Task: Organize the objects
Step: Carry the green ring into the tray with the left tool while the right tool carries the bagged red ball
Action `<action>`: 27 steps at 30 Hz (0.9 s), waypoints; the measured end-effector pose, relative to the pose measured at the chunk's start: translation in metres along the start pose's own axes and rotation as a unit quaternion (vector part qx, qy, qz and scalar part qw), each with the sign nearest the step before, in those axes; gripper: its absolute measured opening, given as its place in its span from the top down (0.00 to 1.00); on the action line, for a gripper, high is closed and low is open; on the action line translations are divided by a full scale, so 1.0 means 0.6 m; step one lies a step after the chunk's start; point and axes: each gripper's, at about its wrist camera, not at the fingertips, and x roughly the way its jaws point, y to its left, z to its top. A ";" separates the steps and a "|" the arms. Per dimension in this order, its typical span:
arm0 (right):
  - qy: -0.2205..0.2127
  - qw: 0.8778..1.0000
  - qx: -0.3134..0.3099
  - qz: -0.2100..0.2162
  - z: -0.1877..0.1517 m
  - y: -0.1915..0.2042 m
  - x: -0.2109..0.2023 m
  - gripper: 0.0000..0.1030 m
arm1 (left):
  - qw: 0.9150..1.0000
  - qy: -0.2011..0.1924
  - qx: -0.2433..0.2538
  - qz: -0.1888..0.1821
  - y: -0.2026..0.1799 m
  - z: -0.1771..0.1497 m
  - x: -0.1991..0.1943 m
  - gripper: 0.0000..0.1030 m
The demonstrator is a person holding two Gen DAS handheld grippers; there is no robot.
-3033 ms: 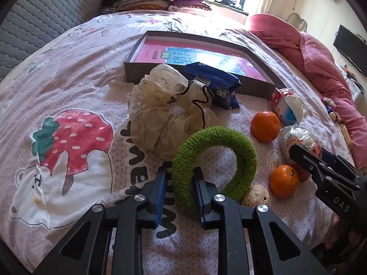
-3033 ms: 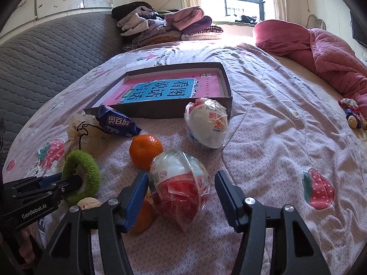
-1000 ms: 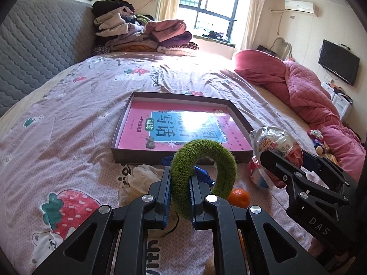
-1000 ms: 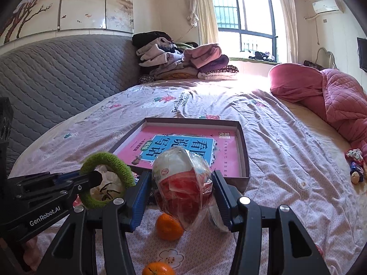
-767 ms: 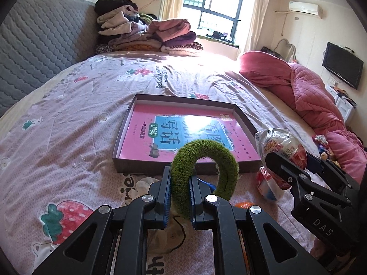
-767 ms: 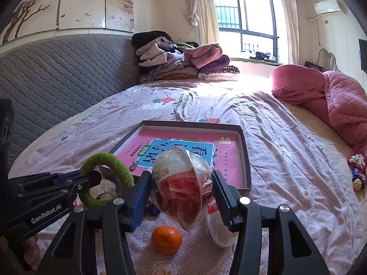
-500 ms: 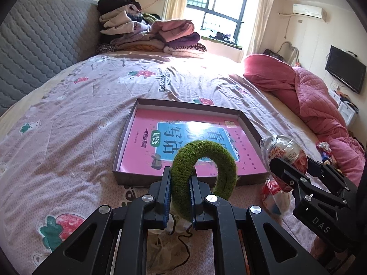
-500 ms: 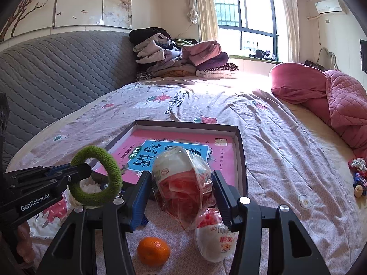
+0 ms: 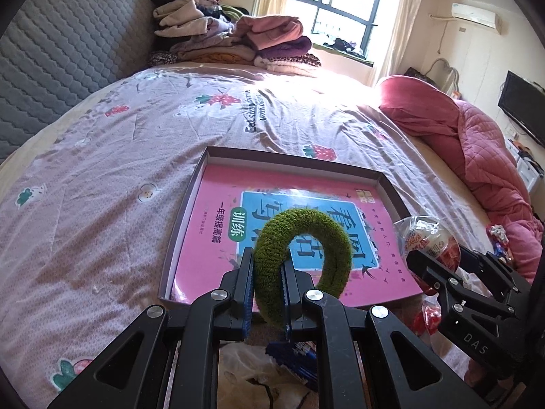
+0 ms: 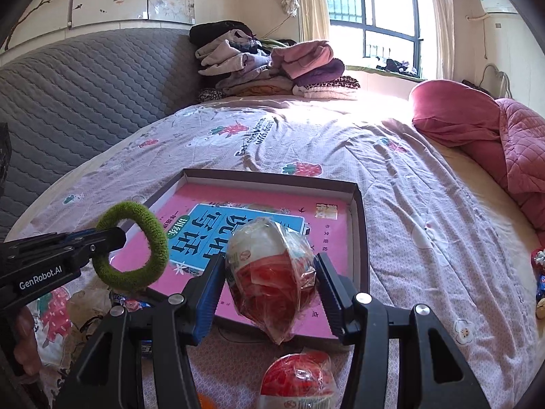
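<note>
The left gripper (image 9: 267, 272) pinches the green ring (image 9: 305, 255), which could twist free over the box (image 9: 190, 201) – beside it, the right gripper (image 10: 270, 272) clamps a crinkly snack packet (image 10: 272, 272) bulging past its fingers – film that could slide out.

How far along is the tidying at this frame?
Nothing sits in the box yet besides the pink book. In hand: left gripper clamps the green scrunchie; right gripper holds a snack bag, both over the box. Left: another snack bag and a blue packet on the bed.
</note>
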 end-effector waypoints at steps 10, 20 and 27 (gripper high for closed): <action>0.050 0.999 0.013 0.011 0.005 -0.026 0.054 0.48 | 0.999 0.047 -0.019 0.005 0.019 0.013 0.064 0.87; 0.084 0.996 0.022 -0.006 -0.004 -0.035 0.083 0.48 | 0.996 0.083 -0.028 0.004 0.026 0.008 0.102 0.87; 0.100 0.995 0.023 -0.009 -0.011 -0.033 0.090 0.47 | 0.995 0.097 -0.030 0.006 0.029 0.004 0.107 0.86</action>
